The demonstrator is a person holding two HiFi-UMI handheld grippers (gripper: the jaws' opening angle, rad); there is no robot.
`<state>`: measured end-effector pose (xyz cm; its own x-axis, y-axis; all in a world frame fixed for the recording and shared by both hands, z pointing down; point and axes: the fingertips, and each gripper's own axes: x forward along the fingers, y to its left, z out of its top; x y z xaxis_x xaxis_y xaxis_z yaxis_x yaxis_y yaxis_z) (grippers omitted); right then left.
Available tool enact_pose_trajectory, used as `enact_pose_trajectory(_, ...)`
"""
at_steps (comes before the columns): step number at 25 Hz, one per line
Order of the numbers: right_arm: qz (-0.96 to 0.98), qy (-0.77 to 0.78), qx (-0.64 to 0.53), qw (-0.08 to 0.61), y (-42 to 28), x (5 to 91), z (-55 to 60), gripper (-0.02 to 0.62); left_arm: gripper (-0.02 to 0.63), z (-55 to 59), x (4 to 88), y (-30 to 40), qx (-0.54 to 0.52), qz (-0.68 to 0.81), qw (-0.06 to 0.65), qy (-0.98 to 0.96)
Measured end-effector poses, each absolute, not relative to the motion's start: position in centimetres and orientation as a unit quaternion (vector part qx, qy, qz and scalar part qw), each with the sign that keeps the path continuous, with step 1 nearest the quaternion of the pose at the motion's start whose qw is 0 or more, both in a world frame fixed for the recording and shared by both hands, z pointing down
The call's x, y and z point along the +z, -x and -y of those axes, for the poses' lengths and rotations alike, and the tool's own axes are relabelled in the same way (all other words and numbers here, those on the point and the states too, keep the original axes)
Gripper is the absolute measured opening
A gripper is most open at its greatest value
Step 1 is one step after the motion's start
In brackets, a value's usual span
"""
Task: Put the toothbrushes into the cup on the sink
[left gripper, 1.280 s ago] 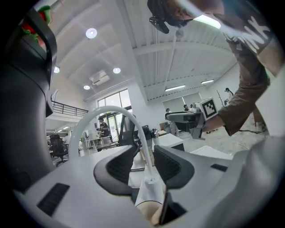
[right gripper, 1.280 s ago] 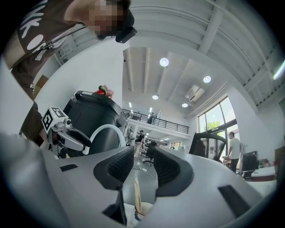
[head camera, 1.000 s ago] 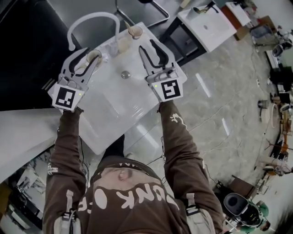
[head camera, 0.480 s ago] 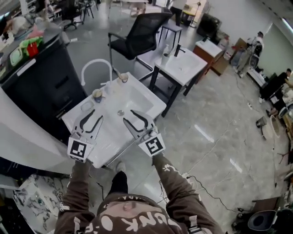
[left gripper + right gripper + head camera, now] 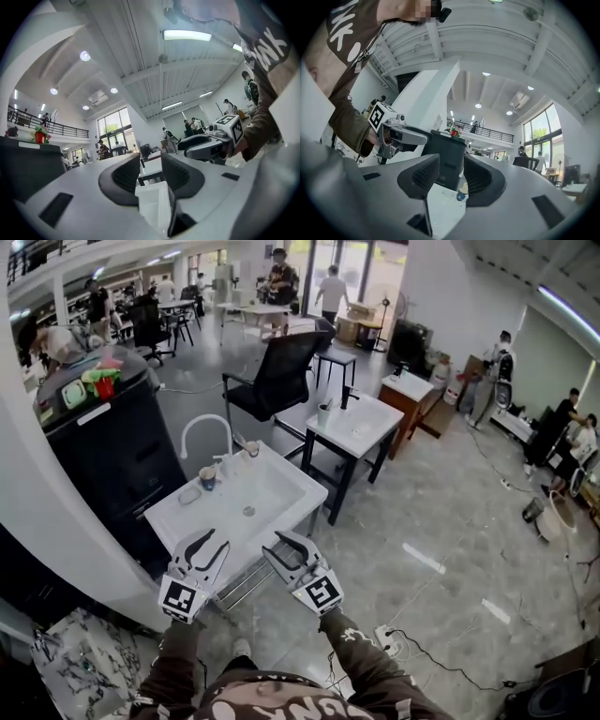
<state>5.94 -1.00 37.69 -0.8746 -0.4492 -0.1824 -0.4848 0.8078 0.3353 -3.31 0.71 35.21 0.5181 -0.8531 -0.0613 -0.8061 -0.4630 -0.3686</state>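
Observation:
A white sink (image 5: 277, 486) stands in the middle of the head view. A blue cup (image 5: 208, 478) sits on its back rim next to the white faucet (image 5: 205, 425), and a second cup (image 5: 251, 448) stands at the far corner. Any toothbrushes in them are too small to tell. My left gripper (image 5: 208, 540) and right gripper (image 5: 275, 546) hover side by side at the sink's near edge, both open and empty. In the right gripper view the blue cup (image 5: 461, 195) shows between the open jaws (image 5: 451, 167), far off. The left gripper view's jaws (image 5: 150, 165) frame the sink's corner (image 5: 152, 206).
A second white sink on a black stand (image 5: 361, 427) is to the right, with a black office chair (image 5: 277, 376) behind. A black cabinet (image 5: 117, 451) stands left of the sink. A metal rack (image 5: 246, 582) sits under the basin. Several people stand far off.
Both grippers have drawn back from over the basin and cups to the sink's near edge. The head view has risen and now takes in the whole room.

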Motion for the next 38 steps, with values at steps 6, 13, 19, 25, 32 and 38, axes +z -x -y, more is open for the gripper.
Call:
enact_pose_trajectory(6,-0.949,0.258,0.170,0.058,-6.0,36.8,-3.2,0.160,0.137,-5.0,34.6,3.1,-0.055,-0.473,0.164,0.864)
enact_pose_trajectory(13,-0.952,0.248,0.175,0.033,-2.0,37.8,-7.3,0.160,0.137,-8.7,35.0,6.2,-0.050,-0.468,0.145,0.870)
enact_pose_trajectory(19,-0.952,0.253,0.170,0.027,0.2,38.0,-8.6,0.126,0.137,-10.2,35.2,8.4,-0.050,-0.467,0.142,0.871)
enact_pose_trajectory(25,-0.949,0.260,0.175,0.025,1.3,37.6,-9.3,0.124,0.137,-11.2,34.8,9.8,-0.050,-0.469,0.150,0.869)
enact_pose_trajectory(32,-0.947,0.264,0.180,0.024,1.1,37.3,-10.2,0.124,0.137,-12.0,34.7,9.7,-0.046,-0.465,0.154,0.871)
enact_pose_trajectory(38,-0.945,0.268,0.185,0.025,0.9,36.8,-10.6,0.123,0.137,-12.3,34.2,9.5,-0.039,-0.462,0.156,0.872)
